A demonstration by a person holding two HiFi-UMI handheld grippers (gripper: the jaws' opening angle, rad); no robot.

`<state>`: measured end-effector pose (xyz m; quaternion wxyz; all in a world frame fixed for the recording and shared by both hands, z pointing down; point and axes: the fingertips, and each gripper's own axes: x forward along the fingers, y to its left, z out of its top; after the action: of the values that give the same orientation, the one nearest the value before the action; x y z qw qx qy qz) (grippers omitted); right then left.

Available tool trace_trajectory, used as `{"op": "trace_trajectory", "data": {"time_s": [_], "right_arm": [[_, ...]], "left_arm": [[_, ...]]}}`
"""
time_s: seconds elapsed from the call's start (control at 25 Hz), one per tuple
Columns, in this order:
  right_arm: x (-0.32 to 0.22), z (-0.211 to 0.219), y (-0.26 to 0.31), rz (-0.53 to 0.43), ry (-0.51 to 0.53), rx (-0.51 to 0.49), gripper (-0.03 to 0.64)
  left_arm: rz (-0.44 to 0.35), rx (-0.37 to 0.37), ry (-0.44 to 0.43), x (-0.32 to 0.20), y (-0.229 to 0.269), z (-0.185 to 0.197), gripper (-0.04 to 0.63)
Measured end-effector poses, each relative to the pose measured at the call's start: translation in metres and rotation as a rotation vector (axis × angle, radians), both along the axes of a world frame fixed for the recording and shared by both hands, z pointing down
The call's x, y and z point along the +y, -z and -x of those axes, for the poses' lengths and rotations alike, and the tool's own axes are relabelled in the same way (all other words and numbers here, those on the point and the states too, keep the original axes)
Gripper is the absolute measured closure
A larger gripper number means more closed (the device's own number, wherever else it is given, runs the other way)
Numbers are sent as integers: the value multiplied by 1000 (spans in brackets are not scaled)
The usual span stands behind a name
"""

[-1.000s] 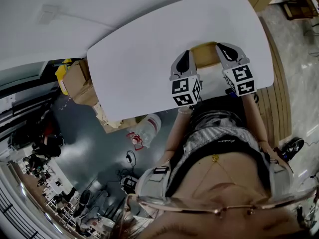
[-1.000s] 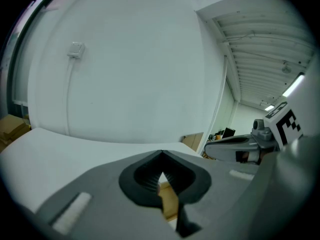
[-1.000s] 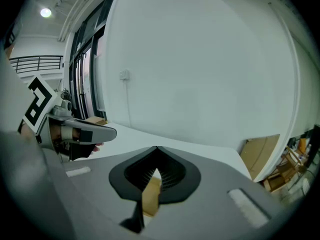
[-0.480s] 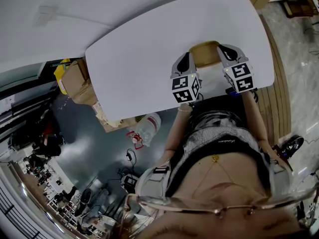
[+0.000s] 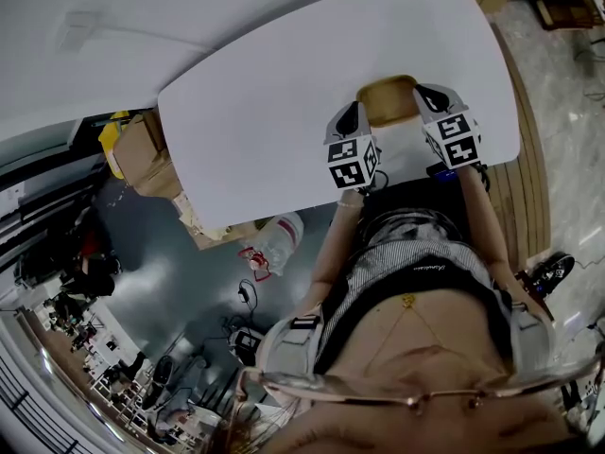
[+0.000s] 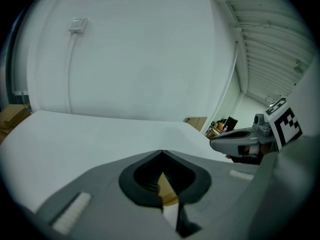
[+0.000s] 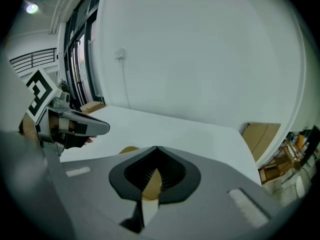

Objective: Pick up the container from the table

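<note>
Tan container (image 5: 388, 100) on a plain white surface (image 5: 255, 102); left claw (image 5: 355, 110) and right claw (image 5: 423, 93) grey, their marker cubes (image 5: 352, 164) patterned in black-and-white squares; floor (image 5: 189, 282) dark grey.

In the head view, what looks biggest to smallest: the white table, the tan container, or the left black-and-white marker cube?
Largest: white table.
Then the tan container and the left black-and-white marker cube look about alike; the cube is nearer the camera, so I can't rank them.
</note>
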<state>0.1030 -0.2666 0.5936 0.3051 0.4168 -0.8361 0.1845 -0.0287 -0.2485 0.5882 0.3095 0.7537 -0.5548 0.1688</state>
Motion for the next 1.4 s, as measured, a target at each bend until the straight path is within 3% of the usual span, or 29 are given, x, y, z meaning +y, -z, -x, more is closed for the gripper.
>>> {"op": "trace_trajectory", "data": {"time_s": [0.68,0.88,1.4], "right_arm": [[1,-10,-50,115,14,68,591],[2,-13,-65,154,10,85,591],[4,-24,-89,219,2,115,591]], "left_arm": [[150,-4,-24,7,-49,1,594],[175,-37,-44,10,-62,3,594],[248,-35,-36,13,-86,2,594]]}}
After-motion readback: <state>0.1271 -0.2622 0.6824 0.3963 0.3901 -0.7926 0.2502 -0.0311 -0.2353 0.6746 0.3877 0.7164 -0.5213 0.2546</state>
